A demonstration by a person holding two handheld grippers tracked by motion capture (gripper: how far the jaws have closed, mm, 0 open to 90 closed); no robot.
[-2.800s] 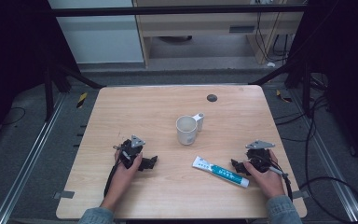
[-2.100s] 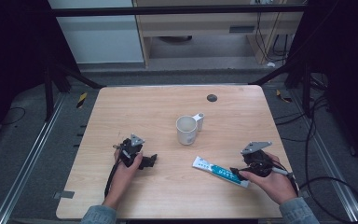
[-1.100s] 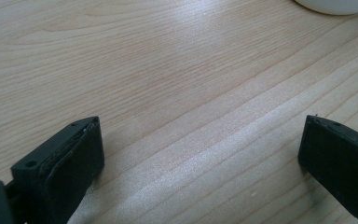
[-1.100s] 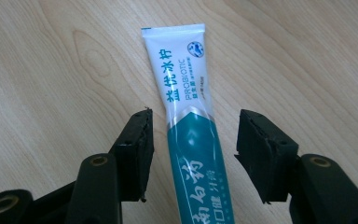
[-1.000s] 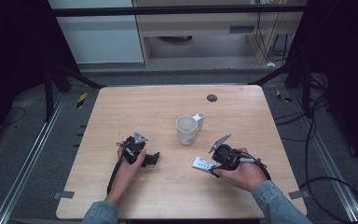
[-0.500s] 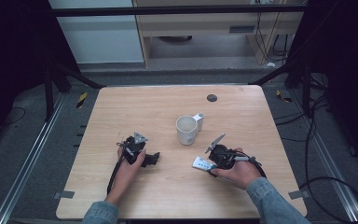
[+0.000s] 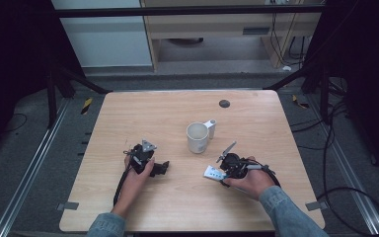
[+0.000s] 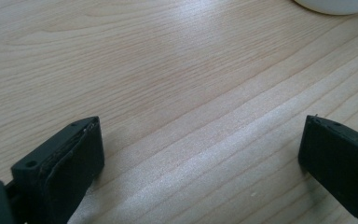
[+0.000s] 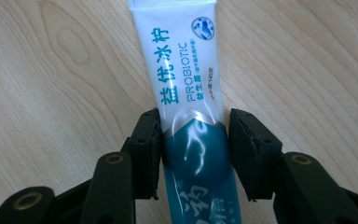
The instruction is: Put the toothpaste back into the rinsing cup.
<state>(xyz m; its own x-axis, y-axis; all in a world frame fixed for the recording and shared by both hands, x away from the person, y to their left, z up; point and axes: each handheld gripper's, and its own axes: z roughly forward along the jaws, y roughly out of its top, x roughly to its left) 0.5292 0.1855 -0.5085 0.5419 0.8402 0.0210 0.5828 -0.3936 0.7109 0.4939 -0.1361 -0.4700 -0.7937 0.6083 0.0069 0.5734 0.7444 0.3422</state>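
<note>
Right gripper (image 9: 193,154): its jaws stand either side of the toothpaste tube (image 9: 186,88) and have just been closing; the left pad looks to touch the tube's edge, while a thin gap shows at the right pad, so the tube is straddled, not yet pinched.
Tube, place: flat on the table (image 7: 143,118), at the near right, under the right hand (image 7: 249,180); in the high view its white end (image 7: 212,173) pokes out to the left of that gripper (image 7: 229,165).
Tube, long axis: in the right gripper view it runs straight away from the jaws, the white printed part and flat crimped end far, the teal part passing back between the pads. The pads therefore press across its width, which is the relation the grip turns on.
Grip spot: about mid-length, where white print meets teal.
Cup (image 7: 197,137): upright, white, handle pointing up-right in the high view, just beyond the tube and apart from it.
Nearer hand: the right, already on the tube; the left is well apart.
Left gripper (image 7: 148,160): resting low on the table at the near left, jaws wide apart with only bare wood between them (image 8: 200,158); the cup's rounded base (image 8: 333,4) shows at the top edge of the left gripper view.
Likely next: finish closing, then lift, probably towards the cup.
</note>
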